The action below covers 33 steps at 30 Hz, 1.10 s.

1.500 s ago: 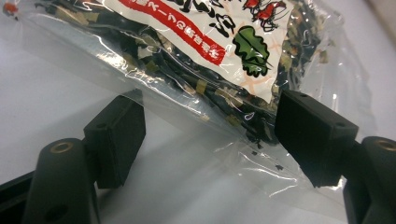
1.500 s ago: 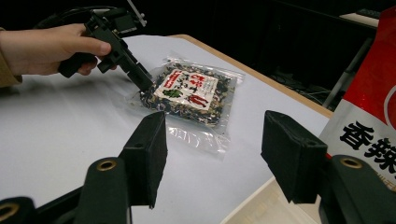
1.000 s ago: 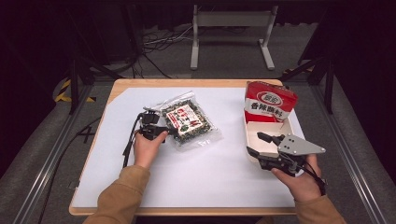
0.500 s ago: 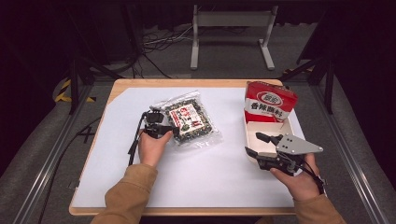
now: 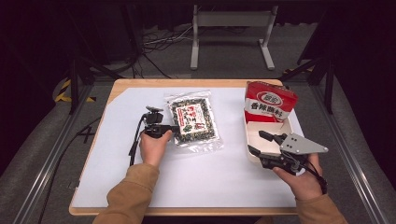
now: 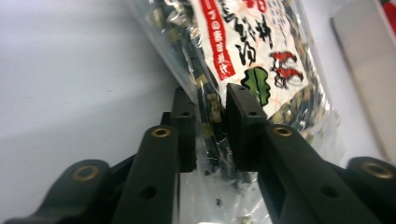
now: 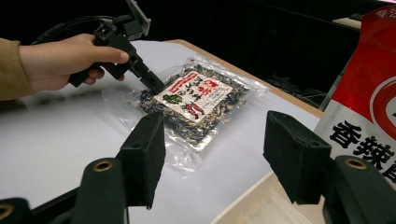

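Observation:
A clear bag of dark dried seaweed snack (image 5: 194, 120) with a white and red label lies flat on the white table mat. My left gripper (image 5: 175, 128) comes at it from the left; its jaws have just been closing and now pinch the bag's left edge (image 6: 210, 112) between the pads. From the right gripper view, the left gripper (image 7: 152, 84) touches the bag (image 7: 196, 100) at its near corner. My right gripper (image 5: 256, 142) hovers open over the front of a white tray (image 5: 268, 128), nothing between its fingers (image 7: 144, 154).
A red snack bag (image 5: 270, 103) with white lettering stands upright in the far end of the white tray, close to the right gripper. The mat (image 5: 140, 186) covers a wooden table; a metal stand (image 5: 231, 28) and cables lie on the floor beyond.
The left gripper has slid slightly right onto the bag's edge and its jaws have closed on it. The right gripper has stayed where it was.

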Motion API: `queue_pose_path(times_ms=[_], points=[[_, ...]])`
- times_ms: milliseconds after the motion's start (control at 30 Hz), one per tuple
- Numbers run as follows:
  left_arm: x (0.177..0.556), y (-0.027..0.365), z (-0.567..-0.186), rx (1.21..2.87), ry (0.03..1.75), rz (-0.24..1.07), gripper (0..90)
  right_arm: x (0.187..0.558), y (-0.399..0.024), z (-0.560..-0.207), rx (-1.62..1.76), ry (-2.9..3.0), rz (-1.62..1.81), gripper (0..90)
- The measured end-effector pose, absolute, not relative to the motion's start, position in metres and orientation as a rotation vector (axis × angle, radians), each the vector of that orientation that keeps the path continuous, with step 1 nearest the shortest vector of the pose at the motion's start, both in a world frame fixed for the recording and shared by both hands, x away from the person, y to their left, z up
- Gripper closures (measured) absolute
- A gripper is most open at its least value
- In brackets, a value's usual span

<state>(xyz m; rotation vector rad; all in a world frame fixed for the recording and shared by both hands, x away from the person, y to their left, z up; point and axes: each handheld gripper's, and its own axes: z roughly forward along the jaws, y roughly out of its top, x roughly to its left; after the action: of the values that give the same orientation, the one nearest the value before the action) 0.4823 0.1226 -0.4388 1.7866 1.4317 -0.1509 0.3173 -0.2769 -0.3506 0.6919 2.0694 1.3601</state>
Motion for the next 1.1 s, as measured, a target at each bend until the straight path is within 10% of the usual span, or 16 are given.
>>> queue_pose_path(times_ms=[1100], points=[[0.413, 0.131, -0.368, 1.83, 1.046, 0.072, 85.5, 0.322, -0.271, -0.355, 0.692, 2.101, 1.356, 39.8]])
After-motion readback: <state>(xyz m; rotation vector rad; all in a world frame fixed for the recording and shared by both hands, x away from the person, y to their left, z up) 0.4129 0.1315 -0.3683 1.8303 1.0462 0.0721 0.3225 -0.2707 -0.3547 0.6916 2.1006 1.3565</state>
